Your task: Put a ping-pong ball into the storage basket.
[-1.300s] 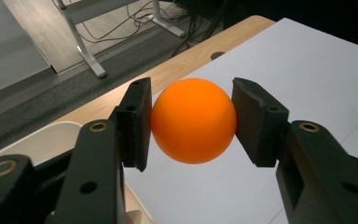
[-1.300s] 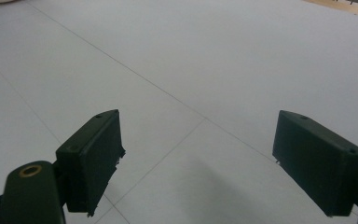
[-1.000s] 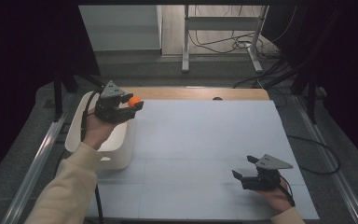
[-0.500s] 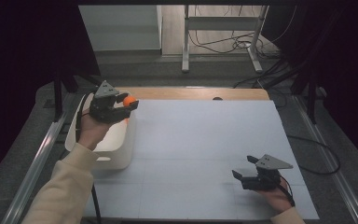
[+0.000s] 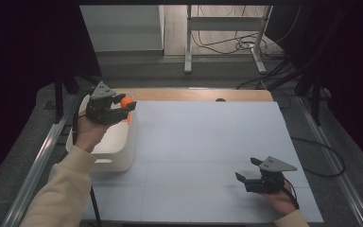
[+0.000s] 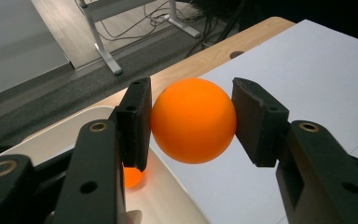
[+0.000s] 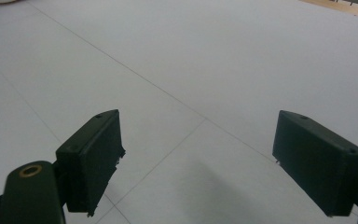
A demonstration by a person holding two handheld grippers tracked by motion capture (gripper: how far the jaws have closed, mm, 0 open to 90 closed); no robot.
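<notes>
An orange ball [image 6: 193, 120] sits squeezed between the two black pads of my left gripper [image 5: 127, 107], which is shut on it. The gripper holds it above the far right corner of a white tub [image 5: 118, 151] at the table's left side. Another orange ball [image 6: 133, 177] lies inside the tub, partly hidden behind one jaw. My right gripper [image 5: 246, 169] rests low near the front right of the white sheet [image 5: 208, 142]. Its jaws stand wide apart with only bare sheet between them [image 7: 198, 121].
A strip of wooden tabletop [image 5: 194, 94] with a small dark hole [image 5: 220, 100] runs along the far edge of the sheet. Metal rails flank the table. Beyond it stand a frame's legs [image 5: 188, 42] and floor cables.
My left gripper has drifted slightly to the left with the ball, bringing it over the tub's corner. The right gripper has not moved.
</notes>
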